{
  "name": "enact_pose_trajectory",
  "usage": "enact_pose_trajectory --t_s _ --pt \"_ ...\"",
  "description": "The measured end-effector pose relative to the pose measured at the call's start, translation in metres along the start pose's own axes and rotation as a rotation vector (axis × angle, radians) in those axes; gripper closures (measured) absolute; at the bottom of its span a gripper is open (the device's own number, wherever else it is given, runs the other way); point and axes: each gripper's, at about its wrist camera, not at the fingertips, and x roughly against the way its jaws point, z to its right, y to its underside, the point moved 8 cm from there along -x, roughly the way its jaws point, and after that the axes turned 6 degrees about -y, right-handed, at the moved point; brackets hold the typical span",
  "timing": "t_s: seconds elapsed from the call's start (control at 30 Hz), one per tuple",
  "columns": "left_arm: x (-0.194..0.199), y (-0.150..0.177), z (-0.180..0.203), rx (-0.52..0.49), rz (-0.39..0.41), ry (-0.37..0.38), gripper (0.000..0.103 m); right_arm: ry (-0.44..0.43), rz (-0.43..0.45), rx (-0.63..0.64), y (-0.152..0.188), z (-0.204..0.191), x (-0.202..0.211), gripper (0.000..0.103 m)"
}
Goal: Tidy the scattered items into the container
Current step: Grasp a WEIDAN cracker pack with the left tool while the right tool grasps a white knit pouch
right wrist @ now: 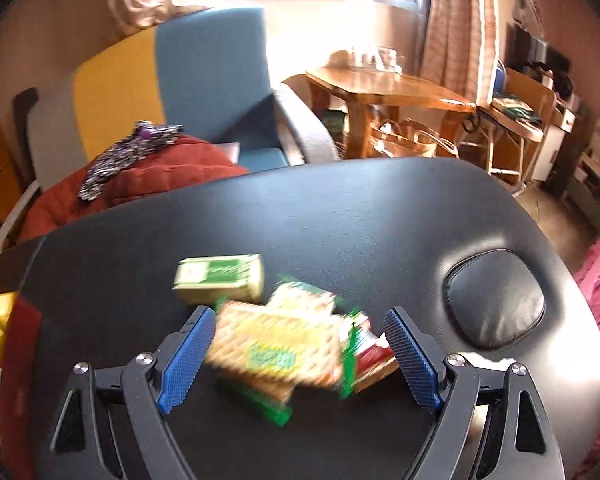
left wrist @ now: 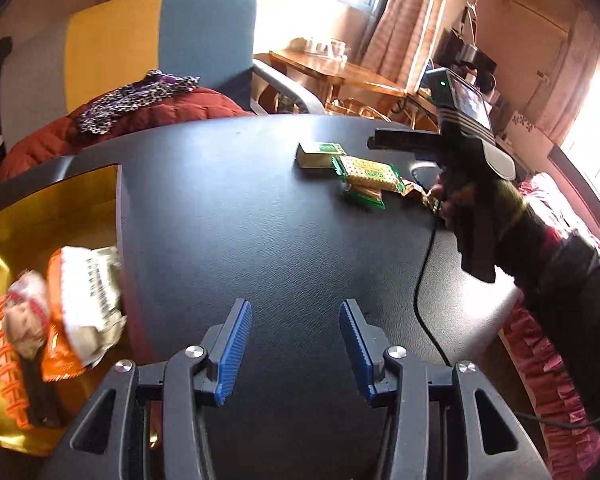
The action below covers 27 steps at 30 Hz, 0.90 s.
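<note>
Hovering my right gripper, jaws spread wide and empty, I have the cracker packet lying between the fingers. It looks light, crinkly and breakable; I'd pinch its long edges gently. My left gripper hangs half-open, holding nothing, container at its left.

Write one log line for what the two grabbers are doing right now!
left gripper: open, empty | right gripper: open around cracker packets, not gripping | yellow container: some snacks in
</note>
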Motion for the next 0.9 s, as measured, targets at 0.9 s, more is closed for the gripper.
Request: enact_pose_trajectory --t_s 0.9 --pt "-0.139 -0.093 0.085 -0.147 -0.106 -0.005 0.054 -0.333 -0.060 0.171 0.132 -0.004 0.072 0.016"
